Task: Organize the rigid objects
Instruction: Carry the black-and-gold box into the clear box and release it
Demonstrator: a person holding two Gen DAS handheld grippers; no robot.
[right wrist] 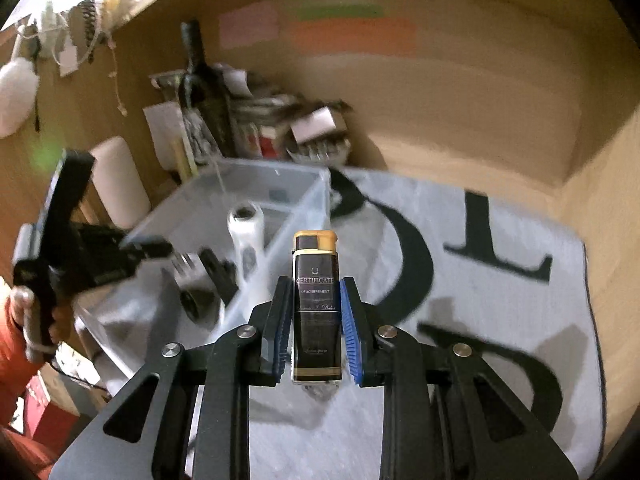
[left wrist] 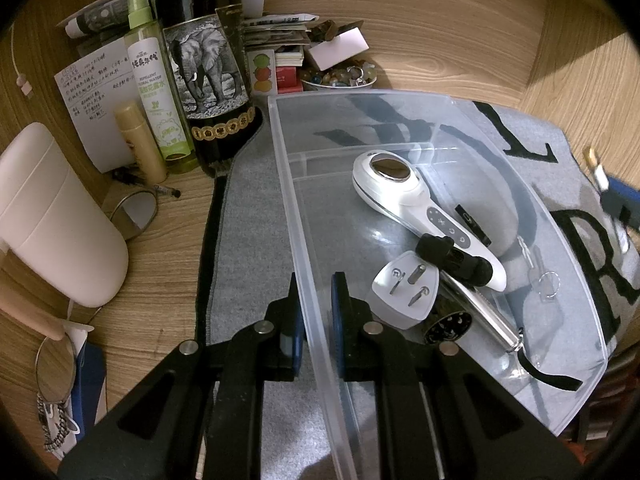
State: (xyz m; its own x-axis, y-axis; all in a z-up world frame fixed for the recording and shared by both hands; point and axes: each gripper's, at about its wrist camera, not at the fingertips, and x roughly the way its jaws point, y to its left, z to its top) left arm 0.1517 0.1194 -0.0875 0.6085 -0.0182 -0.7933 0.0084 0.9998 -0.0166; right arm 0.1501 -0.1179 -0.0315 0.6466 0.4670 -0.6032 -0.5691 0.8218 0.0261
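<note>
Black and gold, a lighter (right wrist: pixel 316 304) printed "Certificate of Achievement" stands upright between the blue pads of the right gripper (right wrist: pixel 315 320), which clamps it on both sides above a grey towel (right wrist: pixel 500 312) with large dark letters. Just to the left of it sits a clear plastic bin (left wrist: pixel 400 120), blurred in the right wrist view. The left gripper (left wrist: pixel 316 312) pinches the bin's near left wall, one finger outside and one inside, its jaws narrowed onto the thin plastic. Inside the bin lie a white handheld device (left wrist: pixel 404 196) with a dark oval head, a white three-pin plug adapter (left wrist: pixel 404 292), a short black cylinder (left wrist: pixel 452 256) resting across the device's handle, a slim silver tool (left wrist: pixel 484 312) and a round black perforated piece (left wrist: pixel 448 326). The bin rests on the towel, which covers part of a wooden desk (left wrist: pixel 168 232). Beyond the bin's left wall stand a dark wine bottle (left wrist: pixel 208 60) with an elephant label, a green spray bottle (left wrist: pixel 156 80), a small yellow tube (left wrist: pixel 140 140), a handwritten note (left wrist: pixel 92 92) and a white rounded container (left wrist: pixel 56 216). A dish of glass beads (left wrist: pixel 340 76) sits behind the bin.
</note>
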